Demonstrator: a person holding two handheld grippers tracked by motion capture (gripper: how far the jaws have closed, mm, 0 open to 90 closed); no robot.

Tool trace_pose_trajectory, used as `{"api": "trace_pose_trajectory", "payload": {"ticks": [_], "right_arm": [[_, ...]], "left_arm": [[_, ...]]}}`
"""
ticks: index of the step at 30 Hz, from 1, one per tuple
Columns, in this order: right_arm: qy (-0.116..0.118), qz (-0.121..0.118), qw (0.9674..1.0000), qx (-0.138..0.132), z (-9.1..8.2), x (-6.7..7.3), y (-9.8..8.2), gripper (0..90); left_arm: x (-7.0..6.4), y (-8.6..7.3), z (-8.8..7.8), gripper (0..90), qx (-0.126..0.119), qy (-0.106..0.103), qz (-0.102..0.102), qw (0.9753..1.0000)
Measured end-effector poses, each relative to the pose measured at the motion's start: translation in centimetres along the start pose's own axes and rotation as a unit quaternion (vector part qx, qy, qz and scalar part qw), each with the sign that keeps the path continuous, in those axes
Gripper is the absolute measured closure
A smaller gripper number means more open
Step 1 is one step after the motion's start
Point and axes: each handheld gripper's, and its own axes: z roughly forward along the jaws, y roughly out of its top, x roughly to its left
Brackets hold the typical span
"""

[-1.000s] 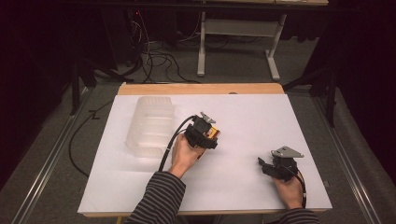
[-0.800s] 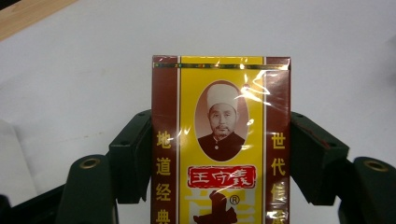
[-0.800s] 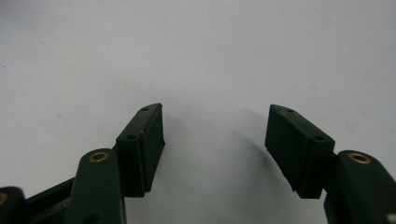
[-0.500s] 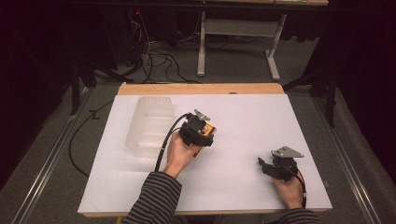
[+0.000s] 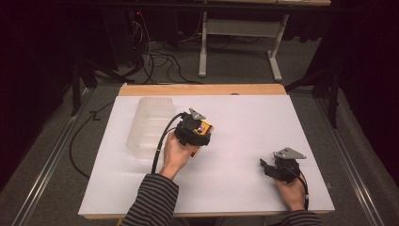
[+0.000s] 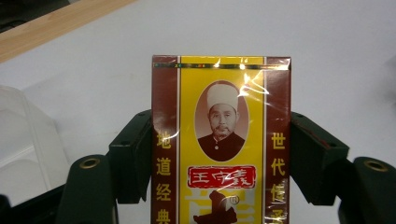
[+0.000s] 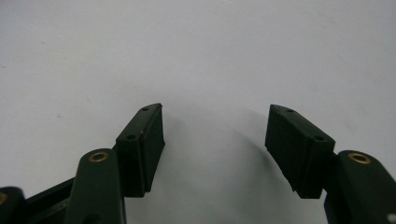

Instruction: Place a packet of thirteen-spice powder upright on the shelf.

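**Left jaws pinching the yellow box, right jaws spread over bare sheet**

Bench [image 5: 141, 89]: wooden top, most of it under a white sheet [image 5: 244, 179] that takes up the centre and lower half of the high view. Wood edge shows along the far side, and again in the upper left corner of the left gripper view.

Clear plastic container [image 5: 148, 125]: sits on the sheet left of centre in the high view, just to the left of my left hand. A corner of it shows at the lower left of the left gripper view.

Left gripper [image 5: 194, 132]: centre of the high view, my hand wrapped around it from below, cable looping off to the left. Its jaws are closed on the box, one pad against each long side; I see this plainly in the left gripper view.

Right gripper [image 5: 277, 167]: lower right of the high view, low over the sheet, well apart from the left one. Its jaws stand spread with nothing between them, white sheet behind.

Box [image 6: 220, 144]: small, yellow front with dark red side bands, an oval portrait and Chinese lettering, glossy wrap. It fills the centre of the left gripper view, standing upright between the pads; a sliver of yellow shows at the gripper in the high view.
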Motion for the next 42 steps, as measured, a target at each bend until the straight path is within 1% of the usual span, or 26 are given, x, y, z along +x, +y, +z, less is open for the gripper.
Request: {"api": "trace_pose_trajectory", "payload": {"ticks": [8,14,26,38,42], "right_arm": [[0.000,0.000,1.0000,0.000,0.0,0.0,0.0,37.8],[0.000,0.000,1.0000,0.000,0.0,0.0,0.0,37.9],[-0.001,-0.001,1.0000,0.000,0.0,0.0,0.0,38.0],[-0.002,-0.002,1.0000,-0.002,0.0,0.1,0.0,38.2],[-0.003,-0.002,1.0000,-0.002,0.0,0.1,0.0,38.2]], "left_arm": [[0.5,-0.1,-0.7,32.6,-0.008,0.001,-0.007,0.9999],[0.9,-0.1,-1.3,32.6,-0.019,0.002,-0.014,0.9997],[1.8,-0.3,-2.5,32.6,-0.038,0.014,-0.026,0.9988],[2.4,-0.5,-3.1,32.6,-0.042,0.020,-0.030,0.9985],[2.7,-0.6,-3.4,32.6,-0.045,0.025,-0.032,0.9981]]}}
